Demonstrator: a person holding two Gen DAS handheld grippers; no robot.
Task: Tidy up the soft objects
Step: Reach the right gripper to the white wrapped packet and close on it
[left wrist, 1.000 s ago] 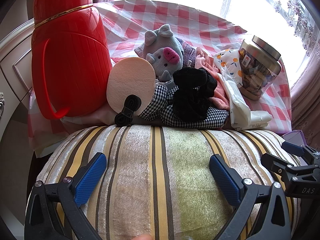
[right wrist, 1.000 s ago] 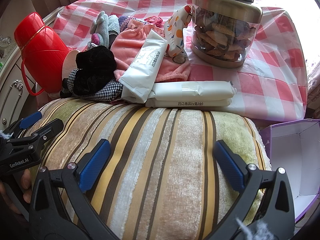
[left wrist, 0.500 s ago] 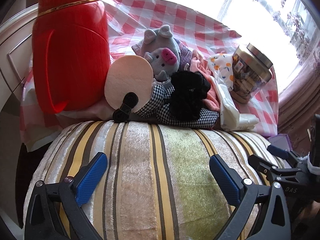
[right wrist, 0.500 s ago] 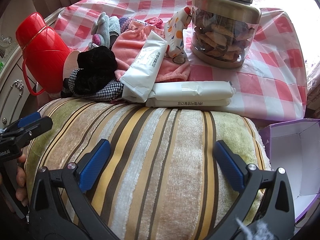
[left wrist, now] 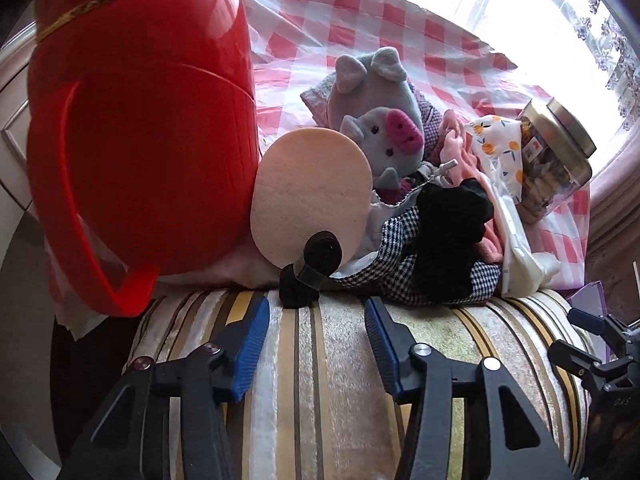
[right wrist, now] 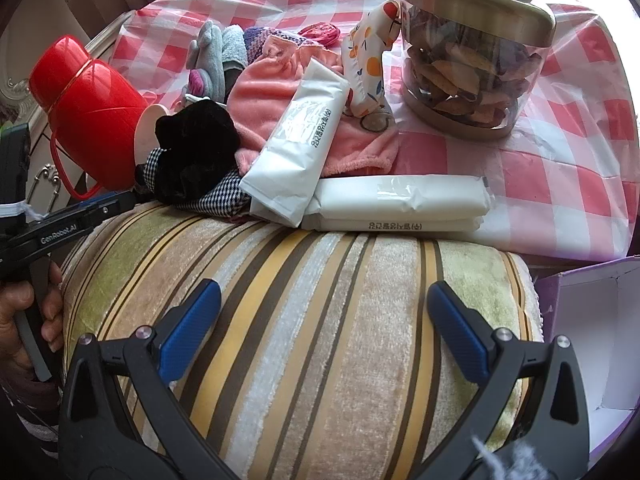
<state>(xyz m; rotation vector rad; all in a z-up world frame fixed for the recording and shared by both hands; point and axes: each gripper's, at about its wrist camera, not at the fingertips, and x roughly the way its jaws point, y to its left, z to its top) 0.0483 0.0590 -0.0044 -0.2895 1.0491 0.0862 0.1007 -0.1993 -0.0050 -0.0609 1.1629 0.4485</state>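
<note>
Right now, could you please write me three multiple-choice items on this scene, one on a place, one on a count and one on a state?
1. What stands left of the toy pig?
A. red flask
B. glass jar
C. purple box

2. How many white packs lie by the striped cushion?
A. one
B. two
C. four

3. How is the glass jar?
A. lidless
B. tipped over
C. upright, lid on

Answers:
1. A: the red flask fills the left wrist view's left side.
2. B: one pack leans on the other.
3. C: its metal lid sits on top.
</note>
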